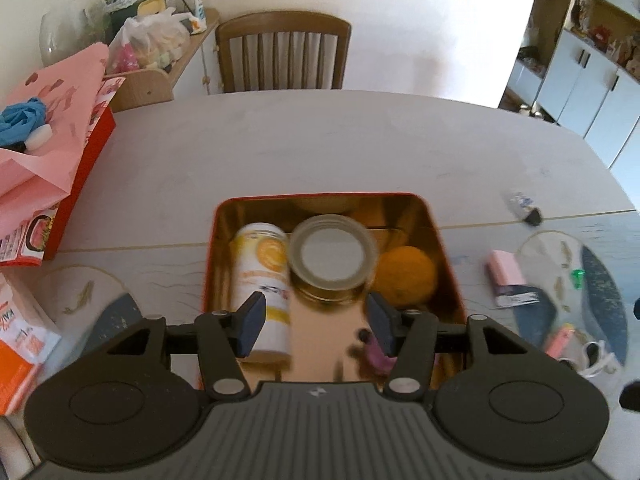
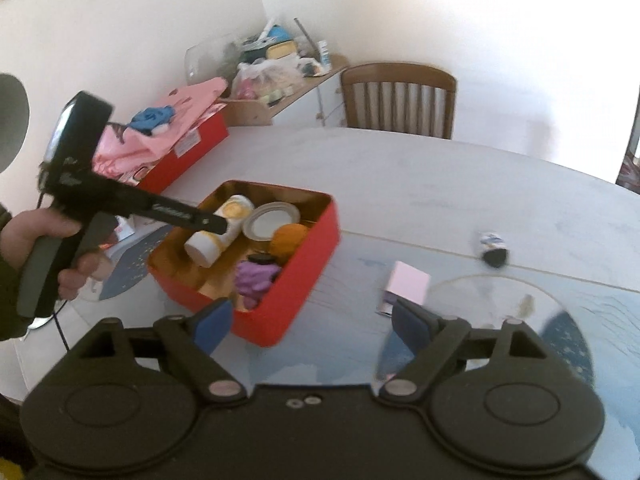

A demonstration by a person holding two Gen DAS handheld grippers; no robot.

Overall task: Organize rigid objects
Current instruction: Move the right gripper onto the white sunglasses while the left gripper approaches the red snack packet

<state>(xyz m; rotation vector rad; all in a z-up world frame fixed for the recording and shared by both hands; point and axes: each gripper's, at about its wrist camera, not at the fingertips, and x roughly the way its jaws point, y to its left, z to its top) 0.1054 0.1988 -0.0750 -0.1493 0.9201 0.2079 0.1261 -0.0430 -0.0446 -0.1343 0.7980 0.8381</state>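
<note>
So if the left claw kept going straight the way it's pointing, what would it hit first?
Probably the lidded glass jar standing in the red tin, centred ahead of the open left claw; depth is uncertain.

Small dark-capped tube (image 1: 525, 209) blurred (label unreadable), orange box (image 1: 16, 344) cut by left edge

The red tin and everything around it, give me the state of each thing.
Red tin: open, partly filled.
Bottle: lying down in tin.
Jar: upright, lidded, in tin.
Pink box: on table, outside tin.
Left gripper: open, empty.
Right gripper: open, empty.
</note>
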